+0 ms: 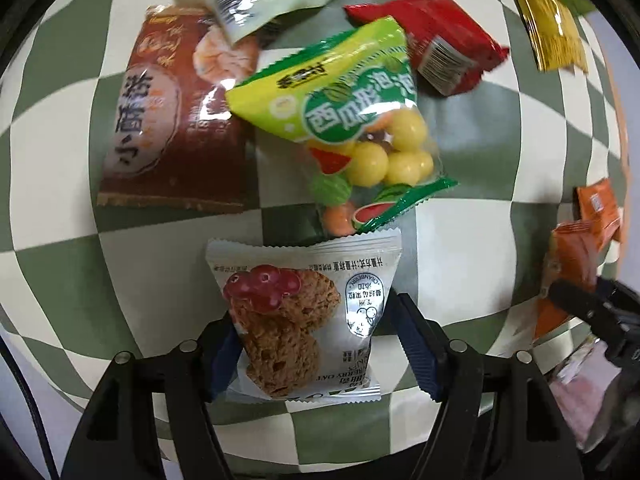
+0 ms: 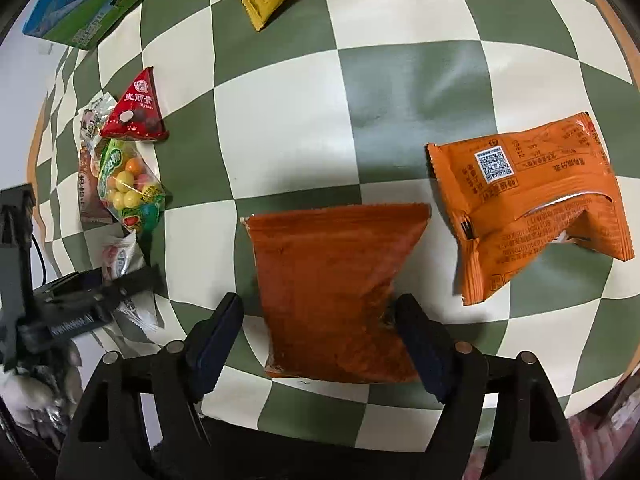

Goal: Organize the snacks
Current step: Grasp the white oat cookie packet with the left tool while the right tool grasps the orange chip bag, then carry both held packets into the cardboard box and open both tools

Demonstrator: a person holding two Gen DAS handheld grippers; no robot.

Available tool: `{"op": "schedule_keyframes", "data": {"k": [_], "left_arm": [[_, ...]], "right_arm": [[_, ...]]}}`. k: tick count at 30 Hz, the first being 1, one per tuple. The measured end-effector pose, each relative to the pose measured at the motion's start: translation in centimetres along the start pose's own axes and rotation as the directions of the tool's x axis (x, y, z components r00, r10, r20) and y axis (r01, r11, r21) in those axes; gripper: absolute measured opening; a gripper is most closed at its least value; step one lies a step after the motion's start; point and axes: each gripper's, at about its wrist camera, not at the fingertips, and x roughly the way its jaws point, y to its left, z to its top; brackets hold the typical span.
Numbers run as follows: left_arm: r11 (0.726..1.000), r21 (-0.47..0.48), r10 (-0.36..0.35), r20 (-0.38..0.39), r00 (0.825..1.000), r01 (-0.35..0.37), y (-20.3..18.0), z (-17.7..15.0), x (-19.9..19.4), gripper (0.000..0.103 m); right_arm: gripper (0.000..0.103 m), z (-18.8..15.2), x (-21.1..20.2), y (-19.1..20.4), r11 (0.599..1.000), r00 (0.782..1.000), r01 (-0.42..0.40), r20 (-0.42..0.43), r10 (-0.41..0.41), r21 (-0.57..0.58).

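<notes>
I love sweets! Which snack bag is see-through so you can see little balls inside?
The green-and-yellow candy bag in the middle of the pile. Its clear part shows round yellow, green and orange balls; the other packets nearby are printed all over.

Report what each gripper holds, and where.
Left gripper clamps the cookie packet by its two side edges. Right gripper holds nothing: the orange-red pouch lies between its open jaws.
</notes>
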Motion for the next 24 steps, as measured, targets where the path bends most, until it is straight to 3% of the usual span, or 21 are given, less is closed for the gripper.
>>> {"op": "schedule_keyframes", "data": {"k": [2,3,6,8,9,14,18,24], "left_arm": [[1.0,-0.005,0.017,0.021,1.0,-0.016,-2.3,-0.1,-0.1,0.067],[0.999,-0.022,0.031,0.041,0.999,-0.03,-2.7,-0.3,-0.3,0.055],[0.997,-0.075,0.033,0.078,0.996,-0.027,-3.1,-1.4,-1.3,0.048],[0.994,-0.102,0.037,0.092,0.995,-0.027,-3.0,-2.0,-1.4,0.046],[0.993,-0.117,0.036,0.099,0.994,-0.024,-3.2,-2.3,-1.4,0.046],[0.99,-0.14,0.028,0.112,0.993,-0.012,-3.0,-3.7,-1.6,0.046],[0.991,-0.131,0.004,0.148,0.989,0.016,-1.7,-3.4,-4.0,0.046],[0.988,-0.099,-0.095,0.224,0.97,0.119,-4.1,-2.8,-9.8,0.046]], "right_arm": [[0.081,0.3,0.0,-0.2,1.0,1.0,0.0,0.006,0.0,0.011],[0.081,0.2,0.0,-0.2,1.0,1.0,-0.003,0.015,0.002,0.024],[0.081,0.3,-0.4,-0.3,0.999,0.999,0.008,0.037,-0.009,0.039],[0.075,-0.2,-0.2,-0.6,0.999,0.999,0.018,0.051,-0.02,0.038],[0.063,-0.3,-0.1,-0.5,0.999,0.998,0.03,0.053,-0.031,0.029],[0.052,-0.8,-0.8,-0.9,1.0,0.997,0.02,0.074,-0.021,0.008],[0.05,-1.0,-2.0,-0.5,1.0,0.995,-0.01,0.099,0.01,0.001],[0.05,-0.5,-5.8,0.2,0.996,0.986,-0.087,0.14,0.089,-0.021]]}}
